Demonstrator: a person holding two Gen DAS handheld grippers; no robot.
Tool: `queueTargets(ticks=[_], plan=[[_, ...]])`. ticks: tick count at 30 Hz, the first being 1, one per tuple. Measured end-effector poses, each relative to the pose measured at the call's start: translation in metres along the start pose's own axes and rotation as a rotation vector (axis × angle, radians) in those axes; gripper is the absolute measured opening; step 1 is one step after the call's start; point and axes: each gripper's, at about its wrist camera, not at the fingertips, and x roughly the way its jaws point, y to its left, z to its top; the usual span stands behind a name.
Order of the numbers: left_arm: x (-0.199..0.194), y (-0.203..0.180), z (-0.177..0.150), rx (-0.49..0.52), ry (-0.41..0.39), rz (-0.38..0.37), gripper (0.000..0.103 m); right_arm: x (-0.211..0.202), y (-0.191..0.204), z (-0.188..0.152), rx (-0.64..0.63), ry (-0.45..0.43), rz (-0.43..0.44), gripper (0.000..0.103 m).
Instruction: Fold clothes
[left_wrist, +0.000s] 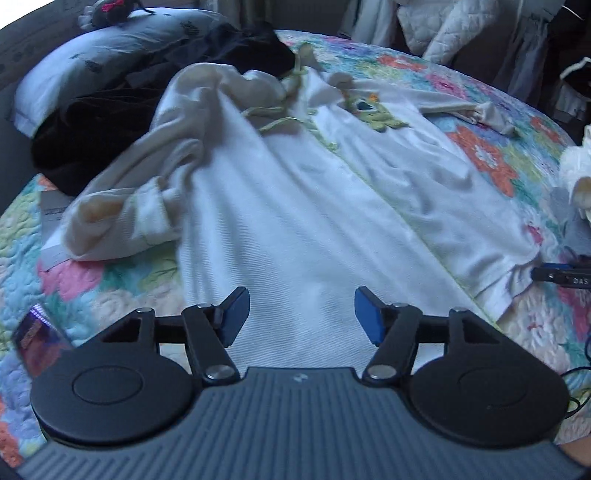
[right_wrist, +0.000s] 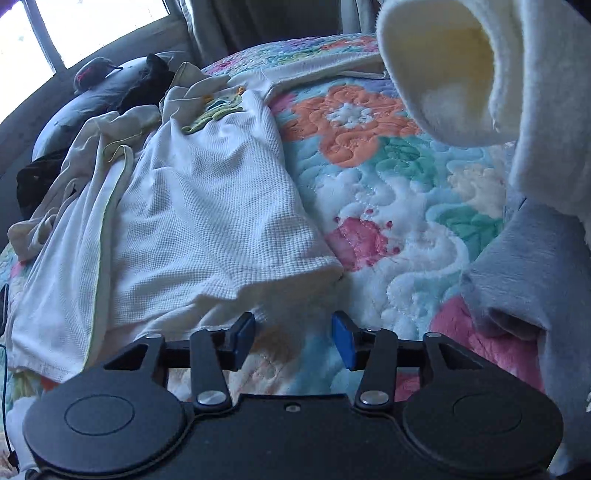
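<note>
White waffle robe is spread out on the floral quilt. Left tongs hang apart over its hem, and right tongs sit apart just off its corner, gripping nothing.

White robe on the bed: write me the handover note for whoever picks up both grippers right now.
Left gripper: jaws open, empty, over the lower part of the white robe.
Right gripper: jaws open, empty, over the floral quilt just off the robe's bottom right corner.
Robe: spread lengthwise on the quilt, collar end far. One sleeve is bunched on its left; the other sleeve lies stretched out to the right. Dark clothes are piled by the pillow.
Done: the robe is laid out; no fold shows.
Left: straighten the bunched sleeve, fold sleeves in, then fold the body.
</note>
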Motion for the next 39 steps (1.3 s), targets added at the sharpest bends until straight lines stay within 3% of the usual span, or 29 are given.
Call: queueTargets(ticks=[2,5,7,8,9,14,16,18,20,21,23,25,26,27,30,32,34,35,36,37,39], plan=[[0.026,-0.021,0.004,0.012,0.025,-0.063,0.063,0.007,0.004,0.002,0.002,-0.03,-0.015,0.065],[0.064,-0.054,0.009,0.039,0.043,-0.117,0.066,0.021,0.017,0.004,-0.008,-0.088,-0.011,0.083],[0.09,-0.071,0.015,0.066,0.054,-0.103,0.067,0.03,0.032,0.005,-0.097,-0.1,-0.044,0.075],[0.098,-0.076,0.016,0.078,0.064,-0.084,0.067,0.029,0.041,0.006,-0.167,-0.103,-0.046,0.047],[0.104,-0.079,0.017,0.089,0.074,-0.066,0.067,0.024,0.046,0.007,-0.209,-0.1,-0.043,0.002],[0.092,-0.073,0.015,0.1,0.074,-0.059,0.067,-0.037,0.045,0.006,-0.258,-0.133,-0.147,0.003],[0.079,-0.066,0.009,0.075,0.062,-0.063,0.068,-0.048,0.041,-0.005,-0.299,-0.089,-0.247,0.0],[0.071,-0.055,0.001,0.044,0.064,-0.091,0.069,-0.043,0.024,-0.017,-0.269,-0.039,-0.277,0.0],[0.074,-0.052,-0.007,0.033,0.088,-0.096,0.069,-0.041,0.007,-0.022,-0.16,0.001,-0.233,0.001],[0.076,-0.053,-0.011,0.033,0.097,-0.088,0.069,-0.046,0.009,-0.024,-0.165,-0.02,-0.23,0.01],[0.079,-0.056,-0.015,0.037,0.106,-0.096,0.069,-0.055,0.032,-0.021,-0.285,-0.089,-0.21,0.011],[0.084,-0.063,-0.011,0.015,0.097,-0.122,0.07,-0.054,0.059,-0.012,-0.378,-0.131,-0.132,0.025],[0.087,-0.067,-0.008,0.002,0.092,-0.136,0.071,-0.052,0.072,-0.007,-0.401,-0.146,-0.075,0.038],[0.09,-0.073,-0.005,-0.012,0.077,-0.156,0.076,-0.047,0.084,-0.002,-0.412,-0.157,-0.018,0.044],[0.108,-0.09,0.004,-0.012,0.046,-0.136,0.088,-0.029,0.119,0.005,-0.491,-0.151,0.093,0.044],[0.122,-0.095,0.003,0.02,0.064,-0.083,0.087,-0.016,0.139,0.003,-0.564,-0.135,0.104,0.044],[0.124,-0.091,-0.001,0.043,0.064,-0.025,0.052,-0.009,0.15,-0.001,-0.607,-0.11,0.129,0.044],[0.117,-0.086,-0.003,0.047,0.046,-0.01,0.043,-0.005,0.153,-0.001,-0.613,-0.103,0.138,0.045],[0.109,-0.079,-0.005,0.033,0.041,-0.015,0.026,-0.002,0.155,0.0,-0.616,-0.095,0.146,0.045],[0.104,-0.07,-0.008,0.008,0.037,-0.011,0.016,0.001,0.158,0.001,-0.617,-0.089,0.156,0.045],[0.093,-0.052,-0.013,-0.046,0.027,0.002,0.016,0.007,0.163,0.004,-0.624,-0.075,0.173,0.045]])
